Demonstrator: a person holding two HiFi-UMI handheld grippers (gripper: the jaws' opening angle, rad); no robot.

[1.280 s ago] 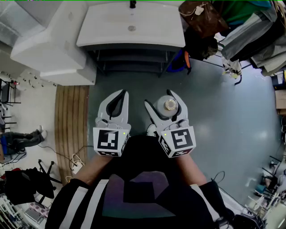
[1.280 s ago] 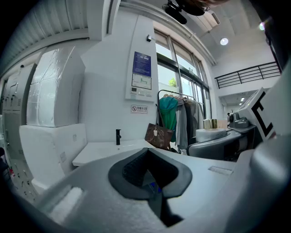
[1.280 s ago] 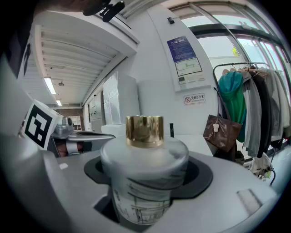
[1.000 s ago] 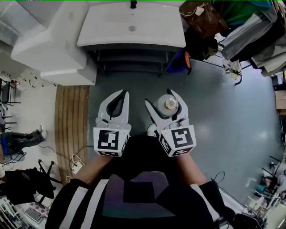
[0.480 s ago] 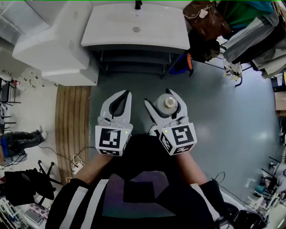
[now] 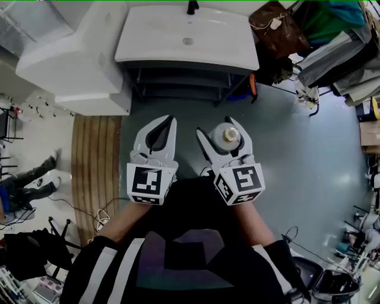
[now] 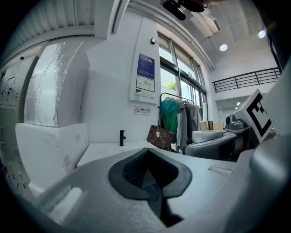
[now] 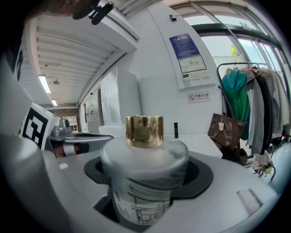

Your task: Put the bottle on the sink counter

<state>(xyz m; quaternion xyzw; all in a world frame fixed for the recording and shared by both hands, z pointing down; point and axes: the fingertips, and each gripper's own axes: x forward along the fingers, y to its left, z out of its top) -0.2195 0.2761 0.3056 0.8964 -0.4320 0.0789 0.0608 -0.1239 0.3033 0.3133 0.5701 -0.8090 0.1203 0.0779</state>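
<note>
A frosted bottle point(image 6: 228, 136) with a gold cap stands upright between the jaws of my right gripper point(image 6: 221, 127), which is shut on it; in the right gripper view the bottle point(image 8: 144, 182) fills the middle. Beside it my left gripper point(image 6: 168, 121) is shut, with nothing held, and its closed jaws point(image 7: 150, 182) fill the lower part of the left gripper view. The white sink counter point(image 6: 154, 41) with a black faucet point(image 6: 192, 7) lies ahead at the top of the head view. Both grippers hang over the grey floor, well short of the counter.
Large white foam blocks point(image 6: 71, 59) sit left of the sink. A dark shelf frame point(image 6: 184, 83) is under the counter. A brown bag point(image 6: 276, 21) and hanging clothes point(image 6: 338, 47) crowd the right. A wooden floor strip point(image 6: 92, 160) runs at left, where a person's legs point(image 6: 29, 178) show.
The sink counter has slid lower and to the right in the head view, so it is nearer. Both grippers keep their pose, the right one still shut on the bottle.
</note>
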